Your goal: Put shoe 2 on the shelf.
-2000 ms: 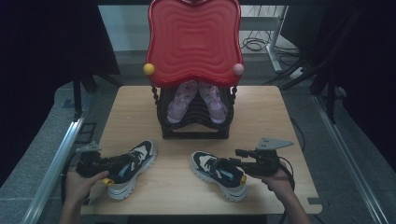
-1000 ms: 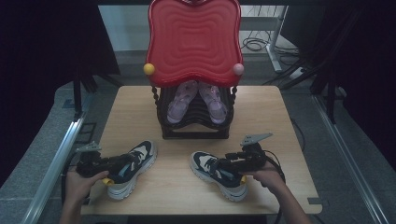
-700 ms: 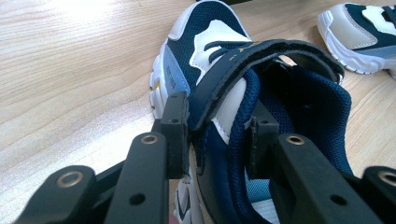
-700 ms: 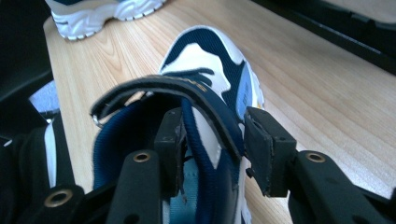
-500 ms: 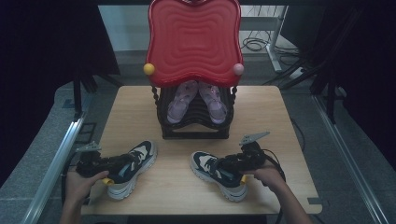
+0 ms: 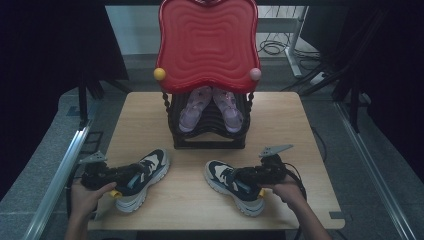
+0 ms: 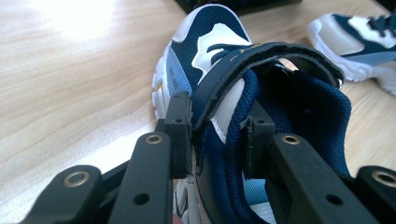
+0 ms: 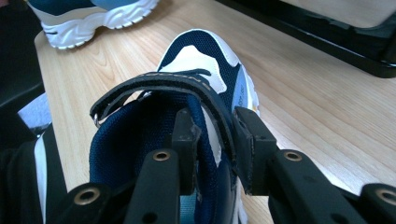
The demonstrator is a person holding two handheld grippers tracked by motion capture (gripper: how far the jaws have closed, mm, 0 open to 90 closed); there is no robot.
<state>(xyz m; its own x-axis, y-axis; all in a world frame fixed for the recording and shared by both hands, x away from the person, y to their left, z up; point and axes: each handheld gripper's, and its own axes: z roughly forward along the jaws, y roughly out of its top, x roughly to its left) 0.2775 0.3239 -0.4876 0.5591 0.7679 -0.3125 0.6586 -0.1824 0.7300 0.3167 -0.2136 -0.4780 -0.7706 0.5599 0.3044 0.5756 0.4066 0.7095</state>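
Two navy and white sneakers lie on the wooden table [image 6: 280, 125]. My left gripper [image 6: 131, 176] is at the heel end of the left sneaker [image 6: 150, 167]. In the left gripper view that gripper [image 7: 217, 135] pinches the sneaker [image 7: 205, 42] by its side wall and strap, one jaw outside and one inside; its jaws have just been closing. My right gripper [image 6: 240, 181] grips the right sneaker [image 6: 220, 175] the same way. In the right gripper view its jaws [image 8: 215, 140] have just been closing on the side wall and strap of that sneaker [image 8: 201, 60].
A black rack [image 6: 207, 137] stands at the table's back middle and holds a pair of pink sandals [image 6: 192, 107]. A red wavy panel [image 6: 207, 45] rises above it. Each gripper view also catches the other sneaker [image 7: 355, 42] [image 8: 93, 14]. Metal rails run along both sides of the table.
Since two seconds ago the right gripper has shifted left onto its sneaker's collar and then kept still. The left hand and both sneakers have not moved.
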